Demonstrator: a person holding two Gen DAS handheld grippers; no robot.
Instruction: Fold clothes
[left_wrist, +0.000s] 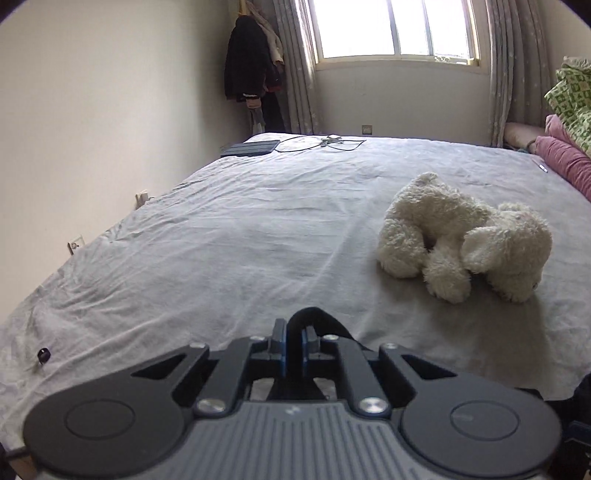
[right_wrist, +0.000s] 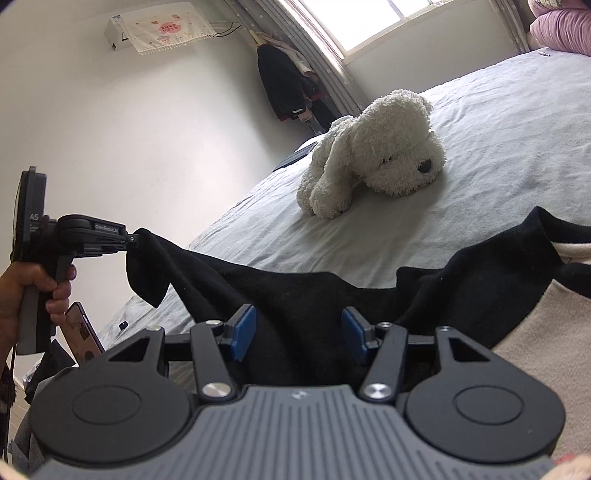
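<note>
A black garment (right_wrist: 295, 291) with a cream panel (right_wrist: 535, 332) lies across the near edge of the grey bed (right_wrist: 498, 122). In the right wrist view, my left gripper (right_wrist: 131, 240), held in a hand at the far left, is shut on a corner of the garment and holds it up off the bed, so the cloth hangs in a slanted drape. In the left wrist view that gripper (left_wrist: 295, 332) pinches a black fold (left_wrist: 310, 314) between its blue pads. My right gripper (right_wrist: 299, 332) stands open low over the black cloth. The cloth lies between and below its pads, which do not press on it.
A white plush dog (left_wrist: 461, 236) (right_wrist: 376, 155) lies on the bed beyond the garment. Pink and green bedding (left_wrist: 569, 122) is stacked at the far right. A dark flat case (left_wrist: 251, 148) and cables lie at the bed's far end. A phone (right_wrist: 83, 332) sits near the hand.
</note>
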